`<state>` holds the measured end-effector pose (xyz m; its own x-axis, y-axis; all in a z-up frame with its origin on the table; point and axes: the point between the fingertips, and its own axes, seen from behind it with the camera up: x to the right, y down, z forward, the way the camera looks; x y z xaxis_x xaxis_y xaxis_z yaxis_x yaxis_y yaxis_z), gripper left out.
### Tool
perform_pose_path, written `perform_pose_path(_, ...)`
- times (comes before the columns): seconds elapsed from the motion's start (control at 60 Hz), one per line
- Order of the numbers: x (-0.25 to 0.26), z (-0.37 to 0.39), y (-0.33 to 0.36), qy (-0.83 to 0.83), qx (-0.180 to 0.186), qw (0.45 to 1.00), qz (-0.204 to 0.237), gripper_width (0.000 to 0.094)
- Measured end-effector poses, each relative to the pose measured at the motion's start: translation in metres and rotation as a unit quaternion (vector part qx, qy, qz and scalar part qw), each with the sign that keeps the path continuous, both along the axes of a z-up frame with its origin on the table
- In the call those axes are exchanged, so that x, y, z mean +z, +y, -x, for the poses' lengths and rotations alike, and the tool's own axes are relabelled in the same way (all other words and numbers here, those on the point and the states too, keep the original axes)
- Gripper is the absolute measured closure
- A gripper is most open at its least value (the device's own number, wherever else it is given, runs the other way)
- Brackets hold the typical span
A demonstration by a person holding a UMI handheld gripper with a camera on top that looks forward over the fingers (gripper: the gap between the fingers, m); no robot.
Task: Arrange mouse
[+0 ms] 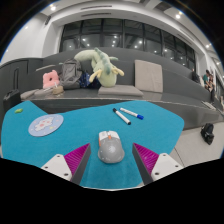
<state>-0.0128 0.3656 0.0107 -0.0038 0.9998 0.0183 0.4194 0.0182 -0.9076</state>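
Between the spread fingers point(110, 157), gaps either side, grey mouse point(110, 147) sits on teal mat point(60, 140); two markers point(127, 114) beyond it.

**Grey mouse between parted fingers**

On the teal desk mat point(150, 125), a rounded grey computer mouse point(110, 148) sits near the front edge, between the gripper point(110, 158)'s spread magenta pads point(76, 155), gaps either side. Two blue-capped white markers point(126, 114) lie further in; a round grey disc point(45, 124) lies toward the mat's left edge.
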Motion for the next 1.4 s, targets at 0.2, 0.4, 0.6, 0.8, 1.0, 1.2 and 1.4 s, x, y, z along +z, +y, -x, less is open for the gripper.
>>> perform_pose_path(0.2, -0.019, 0.042, 0.001, -0.026, -0.008, 1.0, -0.002, 0.0081)
perform_pose_path(0.4, -0.037, 0.067, -0.001, -0.051, -0.011, 0.999, -0.008, 0.0084)
perform_pose_path(0.6, -0.045, 0.074, -0.006, -0.075, -0.002, 0.997, 0.008, 0.0166)
perform_pose_path(0.8, -0.045, 0.074, -0.007, -0.083, -0.005, 0.996, -0.012, 0.0543)
perform_pose_path(1.0, 0.011, 0.075, -0.043, -0.038, -0.011, 0.999, 0.037, 0.057)
perform_pose_path(1.2, 0.122, 0.092, -0.155, 0.023, 0.045, 0.998, 0.048, 0.0569)
perform_pose_path(1.4, 0.106, 0.116, -0.261, -0.008, 0.057, 0.997, 0.053, 0.0565)
